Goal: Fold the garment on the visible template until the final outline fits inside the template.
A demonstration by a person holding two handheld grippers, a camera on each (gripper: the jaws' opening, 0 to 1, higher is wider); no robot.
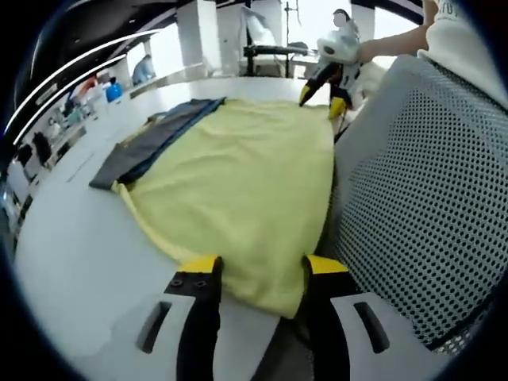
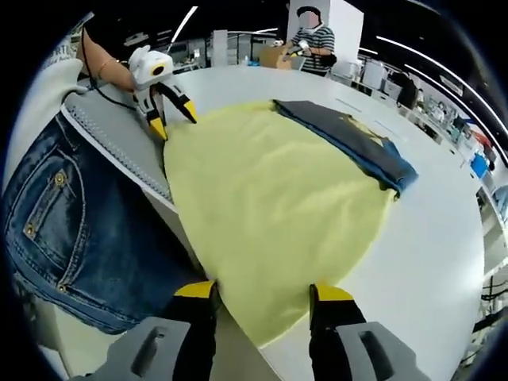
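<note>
A pale yellow garment lies spread flat on the white table. A dark grey and blue cloth lies at its far side, partly under its edge. My left gripper is open, with the near hem of the garment lying between its yellow tips. At the opposite hem the right gripper is held in a hand. In the right gripper view, my right gripper is open over the yellow garment, whose edge reaches between its jaws. Across it the left gripper is open at the hem, and the dark cloth lies beyond.
A grey mesh chair back stands against the table edge beside the garment. The person's jeans are close to my right gripper. Another person stands at the table's far side. Blue bottles stand far off.
</note>
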